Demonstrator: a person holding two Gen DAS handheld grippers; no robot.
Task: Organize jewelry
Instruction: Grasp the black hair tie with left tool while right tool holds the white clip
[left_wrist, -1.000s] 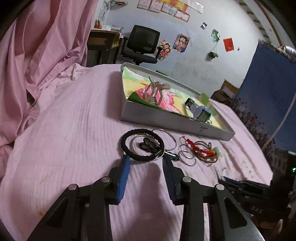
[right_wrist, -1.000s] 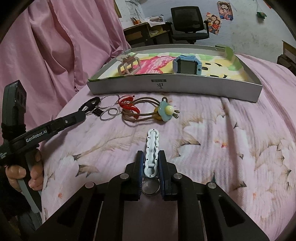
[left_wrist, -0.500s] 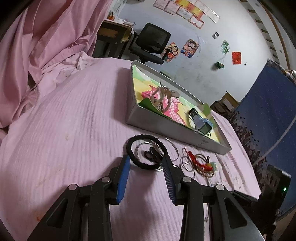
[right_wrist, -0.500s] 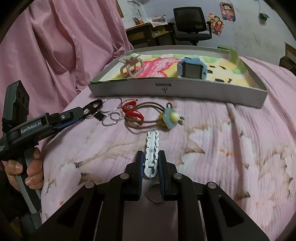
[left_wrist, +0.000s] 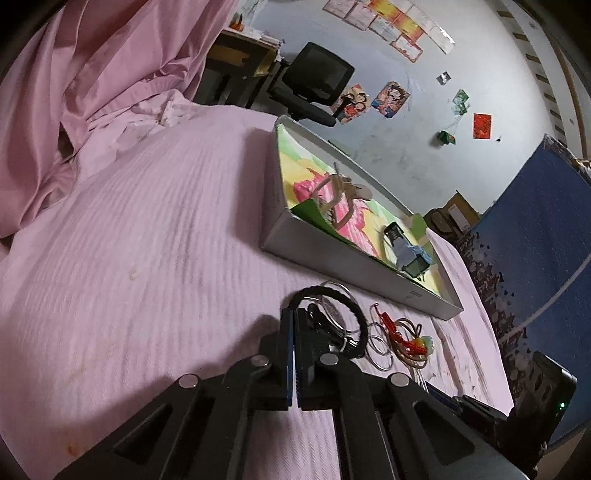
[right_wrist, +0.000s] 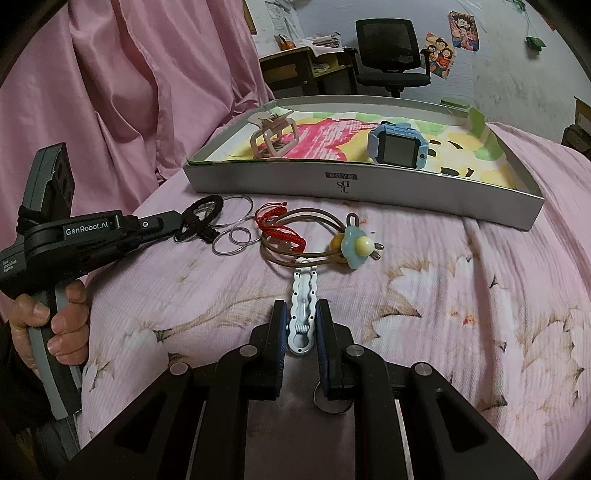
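The grey tray (right_wrist: 373, 186) sits on a bed with a pink cover (right_wrist: 461, 295), and everything else is best placed from it. Inside it already lie a beige claw clip (right_wrist: 272, 136) toward its left end and a blue watch (right_wrist: 399, 143) near the middle. Just in front of the tray's near wall the loose pieces are heaped: a black braided band (left_wrist: 334, 295) at the left, thin metal rings (right_wrist: 236, 240) beside it, then a red cord bracelet (right_wrist: 280, 229) tangled with brown elastic loops and a pale blue flower charm (right_wrist: 355, 249). The left tool (left_wrist: 294, 332) is clenched at the near edge of the black band; its blue pads look pressed together on the braid, though the contact itself is partly hidden by the fingers. The band should be light and floppy, so it will likely droop when lifted and may drag the rings lying across it; a pinch on the braid clear of the rings seems safest. The right tool (right_wrist: 300, 325), farther from the tray, is grasping a white wavy hair clip (right_wrist: 303, 310) across its width near the hinge end. That clip looks stiff, smooth plastic, light but apt to pivot or slip, so the hold near the hinge, where it is broadest, seems sensible.
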